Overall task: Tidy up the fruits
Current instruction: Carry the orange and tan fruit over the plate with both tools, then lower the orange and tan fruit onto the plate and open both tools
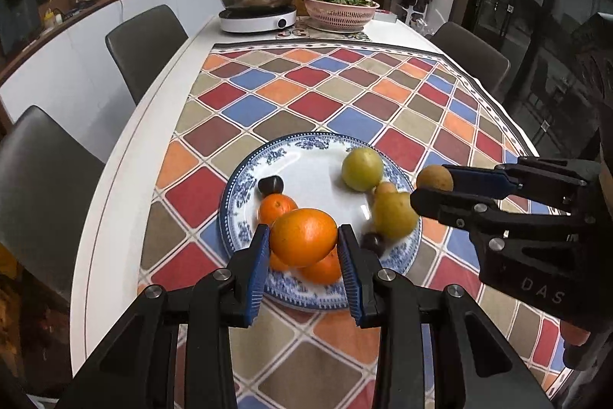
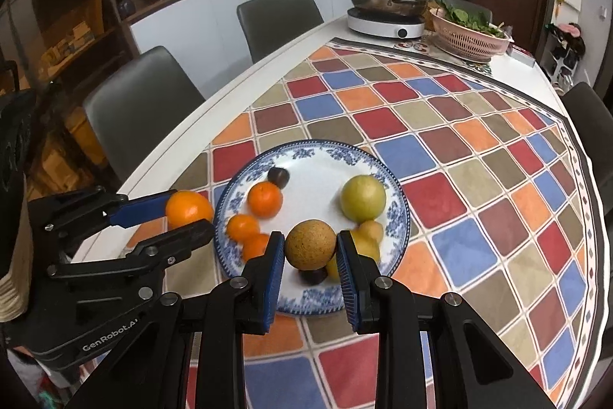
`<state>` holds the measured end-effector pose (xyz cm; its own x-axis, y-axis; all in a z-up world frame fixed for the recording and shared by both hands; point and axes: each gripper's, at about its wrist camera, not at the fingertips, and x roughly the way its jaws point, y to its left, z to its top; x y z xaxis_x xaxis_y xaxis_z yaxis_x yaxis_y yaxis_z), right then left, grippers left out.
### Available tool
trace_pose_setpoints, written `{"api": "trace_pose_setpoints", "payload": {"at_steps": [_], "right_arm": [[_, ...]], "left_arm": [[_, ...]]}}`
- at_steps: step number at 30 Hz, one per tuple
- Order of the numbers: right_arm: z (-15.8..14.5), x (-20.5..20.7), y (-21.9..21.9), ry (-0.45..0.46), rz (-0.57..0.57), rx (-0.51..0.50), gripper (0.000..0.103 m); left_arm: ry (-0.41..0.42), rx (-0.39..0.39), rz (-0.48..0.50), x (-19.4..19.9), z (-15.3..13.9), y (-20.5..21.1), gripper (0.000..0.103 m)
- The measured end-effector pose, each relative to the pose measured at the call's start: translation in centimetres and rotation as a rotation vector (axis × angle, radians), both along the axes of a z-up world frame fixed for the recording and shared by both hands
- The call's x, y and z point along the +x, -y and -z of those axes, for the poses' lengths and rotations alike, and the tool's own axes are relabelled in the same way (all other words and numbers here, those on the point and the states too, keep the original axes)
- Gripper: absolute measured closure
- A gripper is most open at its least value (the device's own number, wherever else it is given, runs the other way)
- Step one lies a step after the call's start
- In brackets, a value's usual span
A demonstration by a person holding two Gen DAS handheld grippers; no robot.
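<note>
Fruit check: your left gripper (image 1: pixel 302 242) is clamped on an orange (image 1: pixel 303 237), which sits squarely between the blue pads (image 1: pixel 257 265), held above the near-left rim of the plate (image 1: pixel 245 175). Your right gripper (image 2: pixel 310 252) is closed on a brown fruit (image 2: pixel 310 244), pinched between both pads, above the plate's near edge. On the plate: three tangerines (image 2: pixel 265 199) at left, a green fruit (image 2: pixel 363 198) at right, a yellow pear (image 1: pixel 394 219) beside it, and two dark plums (image 2: pixel 277 176), one at the far side and one near. Plate rests on the checkered cloth (image 2: pixel 459 148).
</note>
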<state>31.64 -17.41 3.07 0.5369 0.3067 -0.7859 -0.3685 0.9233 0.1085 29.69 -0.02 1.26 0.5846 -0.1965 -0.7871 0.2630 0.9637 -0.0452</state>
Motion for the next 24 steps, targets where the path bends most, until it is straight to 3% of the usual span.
{"api": "trace_pose_setpoints", "payload": {"at_steps": [7,20,24], "right_arm": [[1.2,2.9,0.0,-0.054,0.009,0.016,0.074],[3.4,5.7,0.8,-0.122,0.039,0.058,0.074],[3.3,5.9,1.0,-0.116,0.040,0.062,0.073]], "left_arm": [[-0.052,-0.040,0.001,2.9,1.5,0.1,0.068],[-0.083,-0.040,0.017,5.5,2.9,0.8,0.067],[-0.060,-0.024,0.014,5.3,2.5,0.9,0.057]]}}
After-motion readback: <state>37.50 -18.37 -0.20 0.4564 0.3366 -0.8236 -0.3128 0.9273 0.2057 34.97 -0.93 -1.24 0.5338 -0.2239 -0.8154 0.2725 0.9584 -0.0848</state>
